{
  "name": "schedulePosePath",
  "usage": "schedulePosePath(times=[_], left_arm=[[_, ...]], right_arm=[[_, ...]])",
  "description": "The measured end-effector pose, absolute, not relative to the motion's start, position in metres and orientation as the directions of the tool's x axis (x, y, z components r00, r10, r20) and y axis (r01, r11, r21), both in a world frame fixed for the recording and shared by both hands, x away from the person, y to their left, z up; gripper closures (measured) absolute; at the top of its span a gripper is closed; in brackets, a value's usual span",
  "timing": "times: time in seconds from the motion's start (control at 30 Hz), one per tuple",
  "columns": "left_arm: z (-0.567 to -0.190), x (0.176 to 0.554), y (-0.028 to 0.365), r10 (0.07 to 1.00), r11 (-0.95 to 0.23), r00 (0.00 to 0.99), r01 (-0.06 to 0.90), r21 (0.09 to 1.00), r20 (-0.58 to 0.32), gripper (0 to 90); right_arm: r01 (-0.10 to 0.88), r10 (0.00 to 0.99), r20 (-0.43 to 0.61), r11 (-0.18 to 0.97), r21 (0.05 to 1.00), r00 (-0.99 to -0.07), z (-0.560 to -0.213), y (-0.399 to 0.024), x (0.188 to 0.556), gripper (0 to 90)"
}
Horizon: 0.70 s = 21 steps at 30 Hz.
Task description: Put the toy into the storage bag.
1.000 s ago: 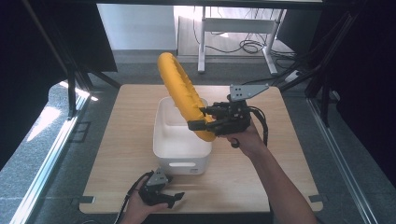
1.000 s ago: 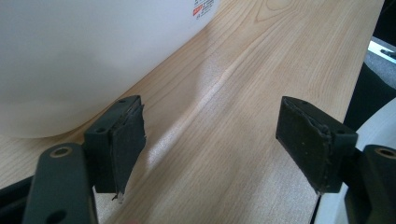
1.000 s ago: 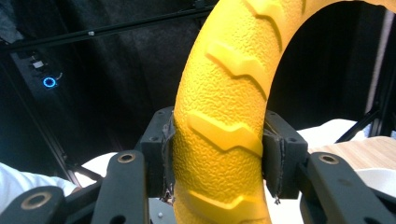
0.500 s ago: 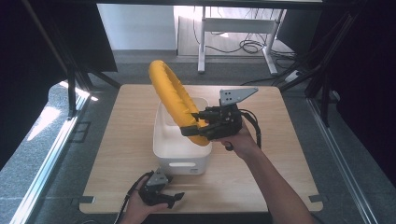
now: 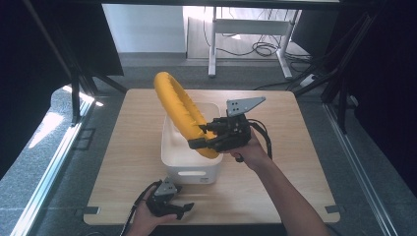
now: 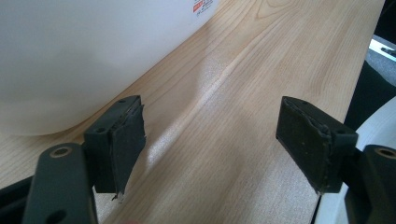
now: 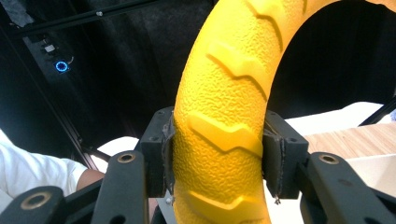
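While stretched forward over the white bin point(image 5: 173, 162), right gripper point(image 5: 202, 136) clamped on the yellow tyre point(image 5: 181, 112), tilted upright. Left gripper point(image 5: 167, 204) low at the near table point(image 5: 128, 147) edge, jaws wide apart, empty.

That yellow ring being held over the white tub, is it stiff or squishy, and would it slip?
The yellow ring probably holds its shape: it keeps its curve though the right gripper clamps one spot. Its pebbly, ridged surface likely resists slipping. Set on edge, it might roll.

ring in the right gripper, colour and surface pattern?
Yellow ring, pebbled texture with raised zigzag tread ridges. Shows best in the right gripper view.
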State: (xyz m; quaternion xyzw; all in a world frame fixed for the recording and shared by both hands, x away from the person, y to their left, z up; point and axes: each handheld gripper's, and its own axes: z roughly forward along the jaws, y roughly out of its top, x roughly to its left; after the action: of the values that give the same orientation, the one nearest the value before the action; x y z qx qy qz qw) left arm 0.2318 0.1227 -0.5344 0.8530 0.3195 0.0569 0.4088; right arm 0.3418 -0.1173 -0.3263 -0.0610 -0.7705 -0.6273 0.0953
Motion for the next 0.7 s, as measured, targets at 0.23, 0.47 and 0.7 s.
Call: schedulePosePath(times=[0.23,0.47,0.7], left_arm=[[-0.535,0.232,0.122,0.593,-0.462,0.788,0.501,0.732,-0.165,23.9],[-0.535,0.232,0.123,0.591,-0.464,0.790,0.498,0.733,-0.162,23.9],[-0.535,0.232,0.122,0.593,-0.463,0.788,0.502,0.731,-0.166,23.9]], right_arm=[[0.219,-0.024,0.230,0.225,0.950,-0.973,-0.334,-0.117,0.345,51.8],[0.239,-0.012,0.250,0.243,0.940,-0.968,-0.342,-0.116,0.348,51.6],[0.265,0.004,0.274,0.271,0.925,-0.962,-0.353,-0.116,0.356,51.3]])
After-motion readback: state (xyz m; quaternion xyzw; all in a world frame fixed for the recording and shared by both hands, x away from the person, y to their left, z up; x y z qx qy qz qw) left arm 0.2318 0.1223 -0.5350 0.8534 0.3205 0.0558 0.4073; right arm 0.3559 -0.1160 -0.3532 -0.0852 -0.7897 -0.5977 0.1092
